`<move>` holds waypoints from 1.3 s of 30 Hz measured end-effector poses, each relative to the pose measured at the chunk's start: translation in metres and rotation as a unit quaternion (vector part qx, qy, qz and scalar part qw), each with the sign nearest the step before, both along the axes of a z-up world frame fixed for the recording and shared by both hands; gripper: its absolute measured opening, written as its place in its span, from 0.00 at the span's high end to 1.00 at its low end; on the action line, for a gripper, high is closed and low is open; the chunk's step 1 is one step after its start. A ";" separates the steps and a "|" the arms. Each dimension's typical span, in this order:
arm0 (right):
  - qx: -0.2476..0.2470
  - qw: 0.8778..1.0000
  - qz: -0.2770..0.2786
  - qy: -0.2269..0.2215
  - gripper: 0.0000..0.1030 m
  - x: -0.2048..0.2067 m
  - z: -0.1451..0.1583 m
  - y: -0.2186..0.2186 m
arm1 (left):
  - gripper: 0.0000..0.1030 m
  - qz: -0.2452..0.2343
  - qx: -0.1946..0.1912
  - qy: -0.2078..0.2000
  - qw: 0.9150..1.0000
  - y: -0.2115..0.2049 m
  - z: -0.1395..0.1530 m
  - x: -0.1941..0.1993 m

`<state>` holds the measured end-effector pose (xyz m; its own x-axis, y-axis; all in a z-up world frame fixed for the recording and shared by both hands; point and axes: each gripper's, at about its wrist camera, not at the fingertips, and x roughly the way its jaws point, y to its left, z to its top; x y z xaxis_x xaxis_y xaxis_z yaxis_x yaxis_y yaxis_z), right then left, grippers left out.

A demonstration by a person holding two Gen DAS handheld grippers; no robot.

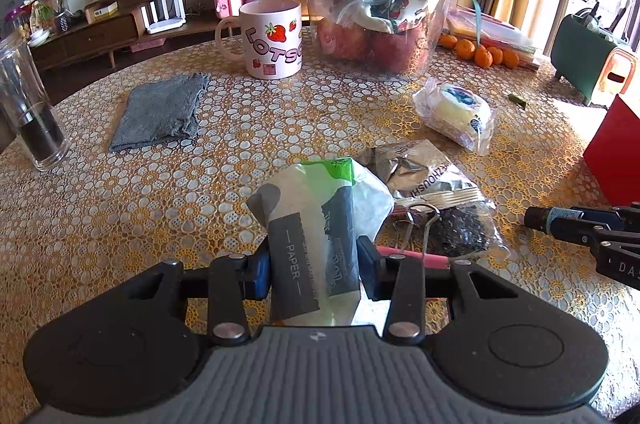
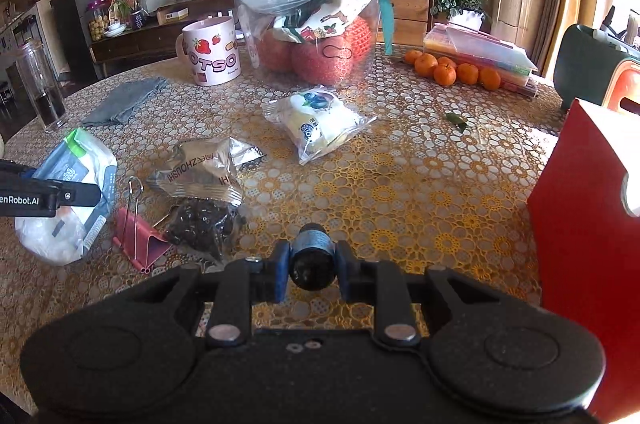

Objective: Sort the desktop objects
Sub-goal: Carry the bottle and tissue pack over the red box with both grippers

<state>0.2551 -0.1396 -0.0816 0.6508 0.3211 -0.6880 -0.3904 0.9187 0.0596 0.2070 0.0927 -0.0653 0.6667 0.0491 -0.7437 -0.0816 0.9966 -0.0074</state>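
My left gripper (image 1: 314,270) is shut on a grey-and-green tissue pack (image 1: 316,224) marked PAPER, just above the table; it also shows in the right wrist view (image 2: 76,191). My right gripper (image 2: 312,264) is shut on a small dark cylindrical bottle (image 2: 313,256), seen in the left wrist view (image 1: 548,218) at the right. Between them lie a silver foil packet (image 2: 204,171), a clear bag of dark bits (image 2: 200,224) and a pink binder clip (image 2: 138,244). A wrapped blueberry snack (image 2: 320,121) lies farther back.
A strawberry mug (image 1: 272,37), a grey cloth (image 1: 160,111) and a glass tumbler (image 1: 28,107) stand to the left. A clear tub with bags and red fruit (image 2: 316,19) is at the back, oranges (image 2: 452,69) beside it. A red box (image 2: 588,224) stands at the right.
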 end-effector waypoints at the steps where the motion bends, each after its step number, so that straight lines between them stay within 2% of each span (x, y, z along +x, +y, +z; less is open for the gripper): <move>1: 0.002 1.000 0.000 -0.001 0.78 -0.003 0.001 -0.003 | 0.60 -0.002 -0.002 -0.001 1.000 -0.004 0.002 -0.004; 17: 0.044 0.998 -0.026 -0.027 0.78 -0.052 0.031 -0.065 | 0.60 -0.069 -0.025 -0.010 0.997 -0.085 0.037 -0.039; 28: 0.073 0.994 -0.045 -0.068 0.78 -0.074 0.070 -0.118 | 0.60 -0.127 -0.030 -0.033 0.991 -0.152 0.070 -0.039; 39: 0.079 0.989 -0.070 -0.107 0.78 -0.075 0.100 -0.171 | 0.60 -0.185 -0.022 -0.049 0.981 -0.223 0.094 -0.028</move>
<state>0.1800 -0.3106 0.0187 0.8217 0.3109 -0.4776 -0.2801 0.9502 0.1367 0.1790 -0.1307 0.0291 0.7009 -0.2398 -0.6718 0.2888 0.9566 -0.0402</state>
